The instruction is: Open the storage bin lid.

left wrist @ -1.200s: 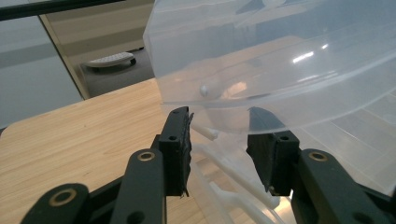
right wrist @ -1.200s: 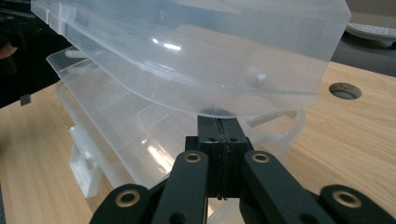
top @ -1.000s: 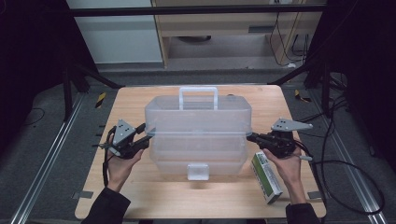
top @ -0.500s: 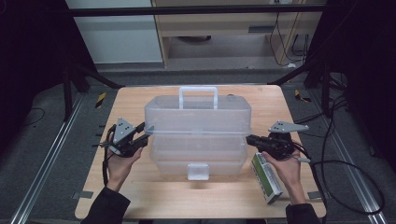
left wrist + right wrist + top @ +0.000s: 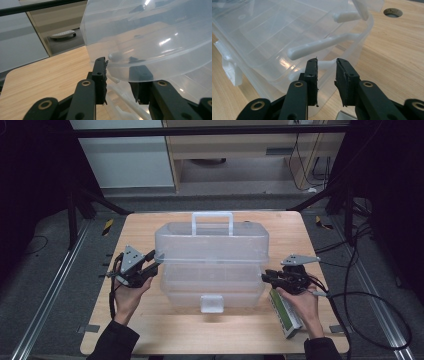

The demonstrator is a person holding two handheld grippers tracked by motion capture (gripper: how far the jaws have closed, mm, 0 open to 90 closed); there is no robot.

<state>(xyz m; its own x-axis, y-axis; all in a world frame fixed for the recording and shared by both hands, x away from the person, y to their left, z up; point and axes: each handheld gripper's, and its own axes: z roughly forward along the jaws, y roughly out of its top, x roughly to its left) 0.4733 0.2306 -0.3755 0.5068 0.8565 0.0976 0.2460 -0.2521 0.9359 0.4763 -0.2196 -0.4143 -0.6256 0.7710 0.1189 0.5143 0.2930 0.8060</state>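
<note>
A clear plastic toolbox (image 5: 212, 280) with a white handle (image 5: 212, 217) stands mid-table, its lid tier (image 5: 210, 240) raised and set back over the lower tray. My left gripper (image 5: 154, 260) is at the lid's left end. Its jaws have just been closing, and in the left gripper view (image 5: 119, 66) the lid's rim (image 5: 150, 62) sits between them, one jaw outside and one behind the clear wall. My right gripper (image 5: 265, 277) is at the box's right end. Its jaws (image 5: 326, 62) have just been opening and hold nothing, with a white link arm (image 5: 319, 46) beyond them.
A green and white pack (image 5: 284, 312) lies on the wooden table (image 5: 150, 225) under the right hand. A white latch (image 5: 211, 303) sticks out at the box's front. The table has a round hole (image 5: 393, 11) past the box. Cables trail off to the right.
The right gripper has sunk a little beside the box's right end and its jaws have parted. The left gripper has stayed at the lid's left end.
</note>
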